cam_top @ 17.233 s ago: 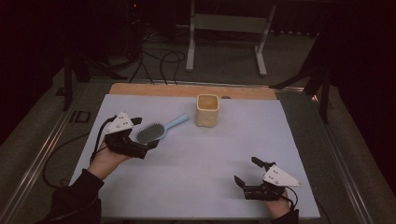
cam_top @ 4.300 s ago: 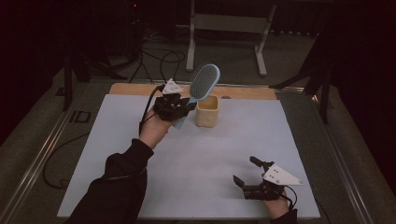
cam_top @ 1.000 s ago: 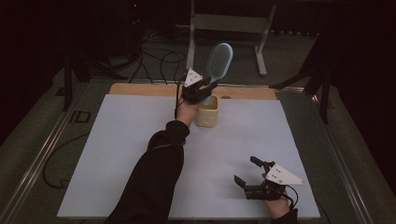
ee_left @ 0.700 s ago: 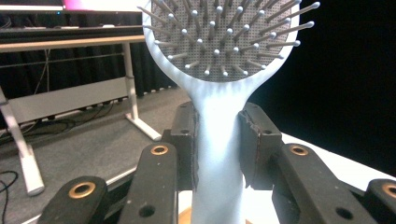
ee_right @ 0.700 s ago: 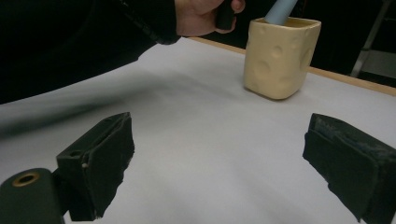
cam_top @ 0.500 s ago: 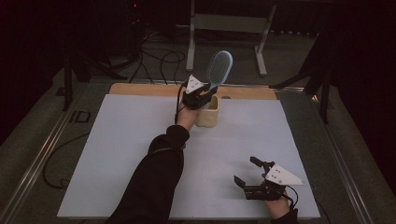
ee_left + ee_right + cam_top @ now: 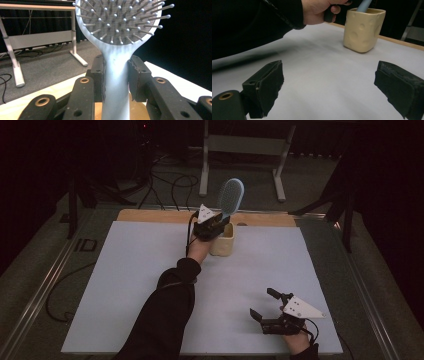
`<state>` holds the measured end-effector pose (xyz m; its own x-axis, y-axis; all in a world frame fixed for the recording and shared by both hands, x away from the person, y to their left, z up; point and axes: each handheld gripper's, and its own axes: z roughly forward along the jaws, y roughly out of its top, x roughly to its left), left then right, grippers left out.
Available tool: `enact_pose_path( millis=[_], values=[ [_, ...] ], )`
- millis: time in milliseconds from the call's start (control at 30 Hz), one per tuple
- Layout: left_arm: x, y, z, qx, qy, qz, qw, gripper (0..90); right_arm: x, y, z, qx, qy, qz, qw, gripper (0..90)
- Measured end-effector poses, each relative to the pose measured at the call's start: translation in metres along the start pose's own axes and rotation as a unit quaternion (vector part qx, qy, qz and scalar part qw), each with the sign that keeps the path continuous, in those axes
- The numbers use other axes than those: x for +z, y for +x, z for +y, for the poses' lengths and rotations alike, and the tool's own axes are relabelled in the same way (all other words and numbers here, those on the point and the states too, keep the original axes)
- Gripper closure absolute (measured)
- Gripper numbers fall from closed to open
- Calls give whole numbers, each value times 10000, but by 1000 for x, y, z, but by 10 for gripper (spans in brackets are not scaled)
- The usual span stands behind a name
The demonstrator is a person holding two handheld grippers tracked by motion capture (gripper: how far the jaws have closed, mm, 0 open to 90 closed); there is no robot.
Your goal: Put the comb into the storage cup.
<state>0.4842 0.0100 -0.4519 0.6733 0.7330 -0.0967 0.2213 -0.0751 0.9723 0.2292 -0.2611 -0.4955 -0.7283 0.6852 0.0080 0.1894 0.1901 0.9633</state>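
A pale blue hairbrush point(image 7: 231, 195) stands nearly upright, its handle end down inside the cream cup point(image 7: 223, 242) at the back middle of the white mat. My left gripper point(image 7: 220, 221) is just above the cup's rim, shut on the brush handle. In the left gripper view both pads point(image 7: 98, 75) press the handle point(image 7: 116, 75) right below the bristled head, with the cup's opening beneath. My right gripper point(image 7: 261, 302) rests near the front right of the mat, open, with nothing between its jaws. The right gripper view has the cup point(image 7: 363, 27) with the handle point(image 7: 364, 5) in it.
The white mat point(image 7: 125, 285) covers most of the table, with a wooden strip point(image 7: 150, 215) along its back edge. A sleeved forearm point(image 7: 165, 310) reaches across the middle of the mat. Behind the table are a metal stand point(image 7: 240, 150) and floor cables point(image 7: 165, 185).
The left hand has shifted slightly right over the cup and the brush has tipped more upright, its handle sinking into the cup. The right gripper has stayed put.
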Motion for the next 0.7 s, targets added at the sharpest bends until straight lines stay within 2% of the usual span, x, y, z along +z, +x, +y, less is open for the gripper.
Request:
enact_pose_path(
  millis=[67, 133, 167, 200, 233, 267, 300, 367, 400, 567, 700],
  values=[
    [-1, 0, -1, -29, 19, -17, 10000, 640, 0, 0, 0, 9, 7, 2, 10000, 84],
    [-1, 0, -2, -12, 87, -36, 10000, 463, 0, 0, 0, -14, 18, 5, 10000, 84],
    [-2, -1, -2, -9, 104, -43, 9999, 463, 0, 0, 0, -14, 18, 5, 10000, 84],
    [-6, 0, -2, -42, 6, -275, 9996, 283, 1, 0, 0, -27, 22, 4, 10000, 84],
    [-6, 0, -2, -42, 6, -275, 9996, 205, 1, 0, 0, -21, 17, 5, 10000, 84],
    [-8, 1, 1, -49, 47, -483, 9988, 122, 1, 1, 0, -21, 28, 5, 10000, 84],
    [-9, 1, 3, -54, 54, -595, 9982, 76, 1, 0, 0, -21, 29, 8, 10000, 84],
    [-11, 1, 4, -44, 41, -629, 9980, 7, 1, 0, -1, -8, 28, 14, 10000, 84],
    [-12, 0, 7, -44, 62, -709, 9975, 1, 1, 1, 0, -27, 31, -1, 10000, 84],
    [-15, -1, 9, -7, 93, -729, 9973, 0, 1, 1, 0, -24, 27, 7, 10000, 84],
    [-16, 0, 8, -70, 149, -810, 9966, 0, 1, 1, 0, -28, 26, 5, 10000, 84]
  ],
)
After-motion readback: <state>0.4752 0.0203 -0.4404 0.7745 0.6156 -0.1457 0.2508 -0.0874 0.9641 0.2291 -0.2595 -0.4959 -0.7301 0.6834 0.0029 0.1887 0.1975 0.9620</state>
